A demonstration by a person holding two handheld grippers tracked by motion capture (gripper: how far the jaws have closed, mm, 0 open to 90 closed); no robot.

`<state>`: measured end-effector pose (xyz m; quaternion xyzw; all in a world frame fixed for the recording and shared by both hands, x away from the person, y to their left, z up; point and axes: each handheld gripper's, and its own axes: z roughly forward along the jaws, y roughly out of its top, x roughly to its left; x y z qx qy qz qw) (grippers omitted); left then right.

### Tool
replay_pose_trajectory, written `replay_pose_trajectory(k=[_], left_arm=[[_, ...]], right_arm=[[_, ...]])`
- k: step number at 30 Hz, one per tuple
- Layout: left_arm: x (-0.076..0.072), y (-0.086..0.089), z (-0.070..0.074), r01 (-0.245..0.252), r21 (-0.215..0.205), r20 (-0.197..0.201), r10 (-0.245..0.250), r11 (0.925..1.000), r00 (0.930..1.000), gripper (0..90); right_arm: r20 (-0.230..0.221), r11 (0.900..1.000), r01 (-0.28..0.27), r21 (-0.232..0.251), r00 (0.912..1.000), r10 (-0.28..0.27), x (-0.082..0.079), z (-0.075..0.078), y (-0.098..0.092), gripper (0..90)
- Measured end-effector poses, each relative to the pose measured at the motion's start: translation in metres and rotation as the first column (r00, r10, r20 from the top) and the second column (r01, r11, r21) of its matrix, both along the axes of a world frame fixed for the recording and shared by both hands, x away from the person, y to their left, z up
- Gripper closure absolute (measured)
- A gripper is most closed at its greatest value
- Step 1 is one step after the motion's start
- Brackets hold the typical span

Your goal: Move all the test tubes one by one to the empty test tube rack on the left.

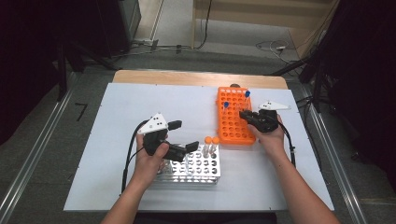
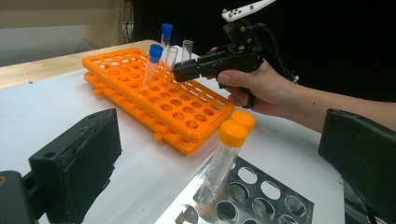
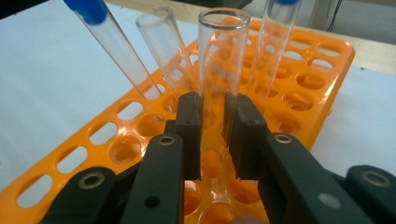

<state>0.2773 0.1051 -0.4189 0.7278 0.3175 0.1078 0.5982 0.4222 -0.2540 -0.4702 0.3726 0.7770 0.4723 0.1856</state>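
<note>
An orange tube rack (image 1: 231, 126) lies on the white table at the right. My right gripper (image 3: 214, 140) is shut on an uncapped clear tube (image 3: 223, 56) that stands upright with its lower end in a rack well. Beside it are a second uncapped tube (image 3: 163, 46) and two blue-capped tubes (image 2: 155, 53). From the high view the right gripper (image 1: 246, 115) sits at the rack's right edge. My left gripper (image 1: 183, 135) is open over a metal rack (image 1: 196, 170), with nothing between its jaws. Two orange-capped tubes (image 2: 232, 135) stand in that metal rack just ahead of it.
The white table top (image 1: 126, 107) has bare room to the left and behind the racks. Its wooden far edge (image 1: 187, 77) borders the floor. Cables trail from both grippers along the forearms. Metal rails (image 1: 32, 158) run beside the table.
</note>
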Motion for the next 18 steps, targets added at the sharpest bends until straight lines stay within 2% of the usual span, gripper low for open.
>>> replay_pose_trajectory(k=[6,12,18], left_arm=[[0.000,0.000,0.001,-0.002,-0.003,0.004,0.002,1.0000,1.0000,0.0],[-0.001,-0.001,0.003,-0.001,-0.008,0.010,0.002,1.0000,0.9999,0.0],[-0.003,-0.002,0.006,0.001,-0.012,0.021,-0.001,0.9999,0.9998,0.0]], right_arm=[[0.036,1.000,0.012,0.027,0.9993,-0.013,-0.007,0.014,-0.004,74.0],[0.056,0.999,-0.017,0.046,0.9983,0.015,-0.018,0.029,-0.007,74.0],[0.060,0.996,-0.049,0.075,0.9972,0.044,-0.036,0.045,-0.009,74.0]])
